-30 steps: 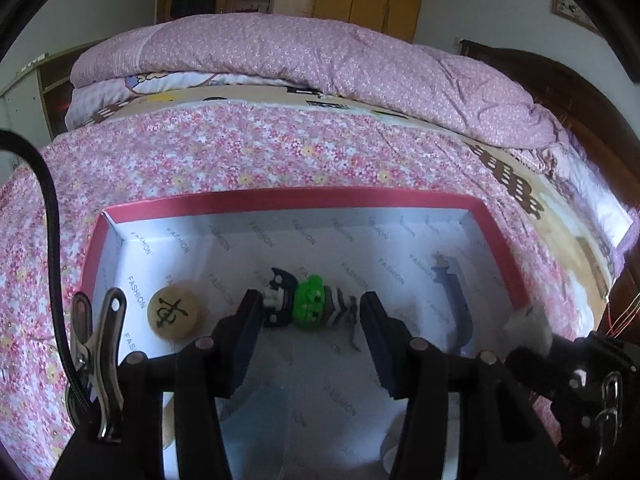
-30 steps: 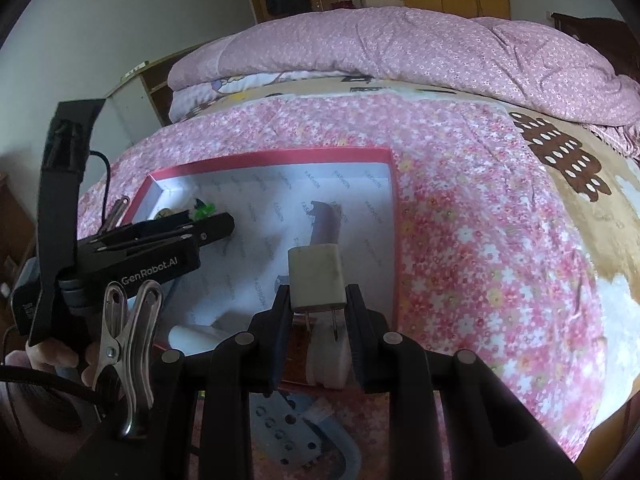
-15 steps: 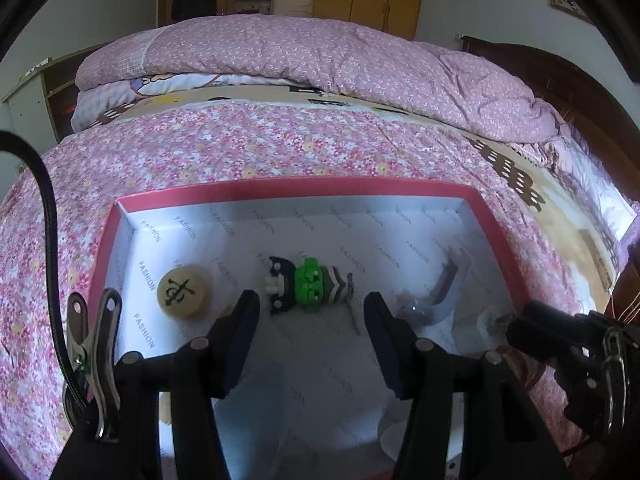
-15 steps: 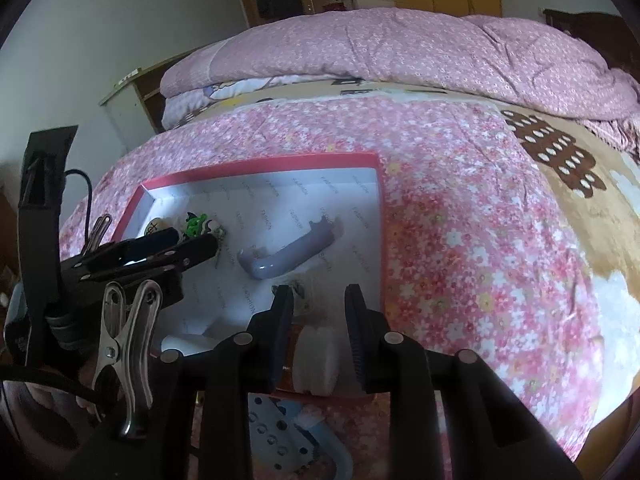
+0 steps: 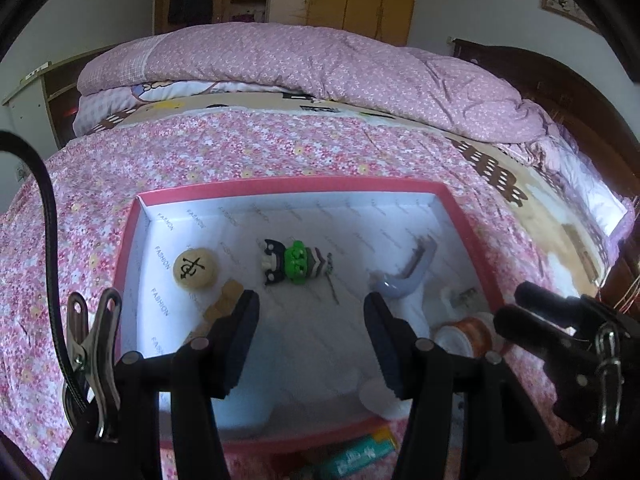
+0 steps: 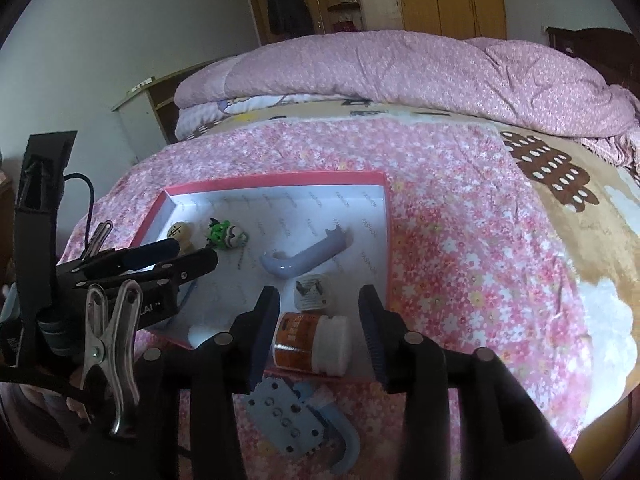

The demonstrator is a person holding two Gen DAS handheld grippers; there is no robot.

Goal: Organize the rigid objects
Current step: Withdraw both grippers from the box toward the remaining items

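Note:
A red-rimmed box with a white lining lies on the bed. In it are a wooden chess piece, a green and black figure, a lilac handle, a white plug adapter and an orange bottle with a white cap. My left gripper is open and empty above the box's near part. My right gripper is open and empty just above the bottle, with the adapter lying just beyond it.
A blue-grey perforated tool and a green tube lie on the flowered sheet in front of the box. A folded pink quilt lies at the back. The left gripper also shows in the right wrist view.
My right gripper carried the plug adapter into the box, let it go and opened wide. Both grippers have pulled back and up from the box.

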